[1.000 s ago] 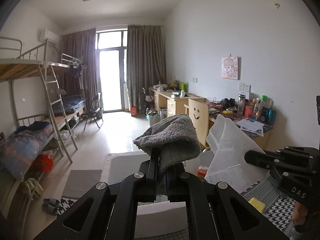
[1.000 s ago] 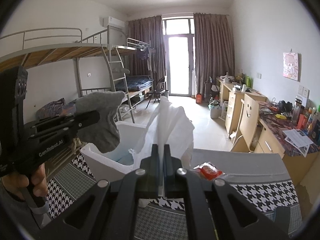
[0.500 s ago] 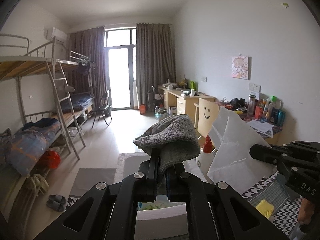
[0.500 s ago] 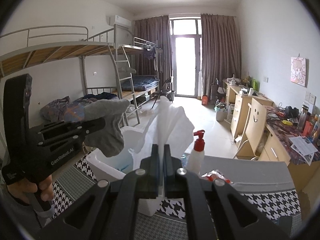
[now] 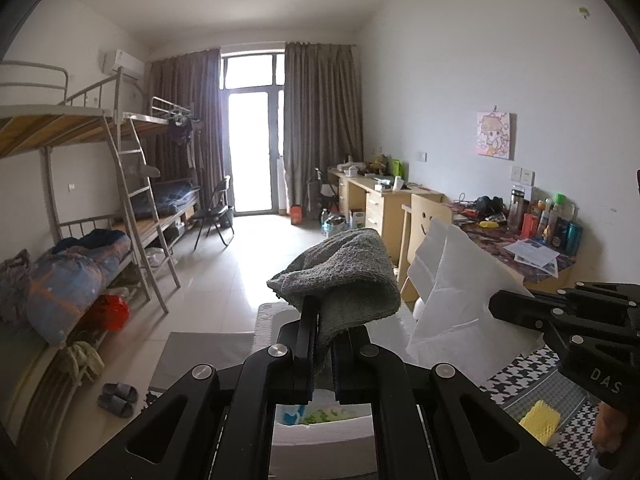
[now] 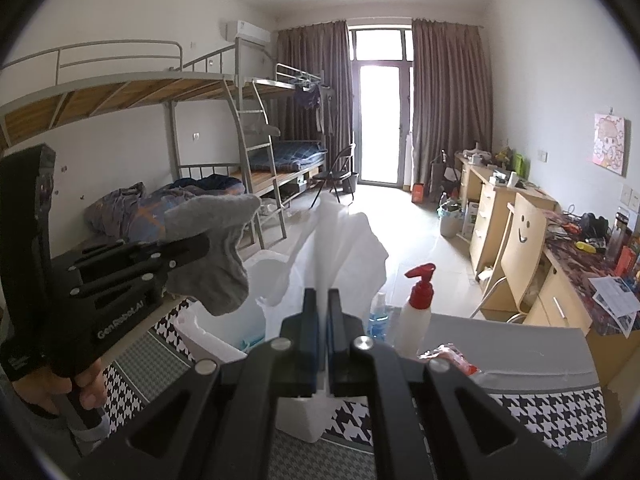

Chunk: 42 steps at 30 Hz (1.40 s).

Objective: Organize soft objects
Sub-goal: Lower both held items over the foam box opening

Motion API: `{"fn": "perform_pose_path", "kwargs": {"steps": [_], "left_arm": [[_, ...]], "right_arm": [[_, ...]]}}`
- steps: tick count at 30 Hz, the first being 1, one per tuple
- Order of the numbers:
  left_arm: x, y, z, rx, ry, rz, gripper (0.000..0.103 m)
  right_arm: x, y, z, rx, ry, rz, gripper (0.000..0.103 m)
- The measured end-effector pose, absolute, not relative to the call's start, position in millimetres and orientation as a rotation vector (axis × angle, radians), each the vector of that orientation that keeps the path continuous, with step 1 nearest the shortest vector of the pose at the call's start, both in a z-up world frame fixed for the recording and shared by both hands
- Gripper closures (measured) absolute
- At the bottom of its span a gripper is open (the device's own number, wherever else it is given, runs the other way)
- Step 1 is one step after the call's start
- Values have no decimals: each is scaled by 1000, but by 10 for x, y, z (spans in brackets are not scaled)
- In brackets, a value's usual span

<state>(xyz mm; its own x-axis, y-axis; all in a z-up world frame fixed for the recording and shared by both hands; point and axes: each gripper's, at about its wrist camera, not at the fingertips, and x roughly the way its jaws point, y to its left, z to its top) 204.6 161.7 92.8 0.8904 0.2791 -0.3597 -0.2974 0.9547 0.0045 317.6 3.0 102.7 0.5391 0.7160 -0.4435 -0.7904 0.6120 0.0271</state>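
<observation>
The left tongs [image 5: 322, 320] are seen clenched on a grey towel [image 5: 344, 268], a fold of which is pinched between the two fingers while the rest is draped over their tips and hangs down on the far side. In the right wrist view the same towel [image 6: 218, 248] is held up above the near left corner of a white foam box [image 6: 224, 344], clear of its rim. The right tongs [image 6: 323, 312] are clenched on a white sheet of thin soft material [image 6: 340, 248], which stands up from between the fingers and fans out above them; in the left wrist view this sheet [image 5: 456, 280] is seen just to the right of the towel, the two apart. The box [image 5: 320, 436] rests on a surface covered with a black-and-white houndstooth cloth [image 6: 548, 408]; blue and green contents are glimpsed inside, too little shown to be identified. On the surface just beyond the right tongs stand a white pump bottle with a red top [image 6: 418, 304] and, touching or nearly touching it, a blue-tinted bottle [image 6: 376, 316]; a red-and-clear wrapper [image 6: 452, 354] lies beside them. A yellow sponge [image 5: 540, 420] lies on the cloth under the right tongs. A hand [image 6: 86, 384] is seen gripping the left handle.
</observation>
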Motion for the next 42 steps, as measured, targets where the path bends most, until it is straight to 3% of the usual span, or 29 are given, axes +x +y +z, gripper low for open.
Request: {"fn": "perform_pose_path", "kwargs": {"steps": [42], "left_arm": [[1888,1952,818,-82,382,381,97]], "right_arm": [[3466,748,681,-276,585,950,97]]}}
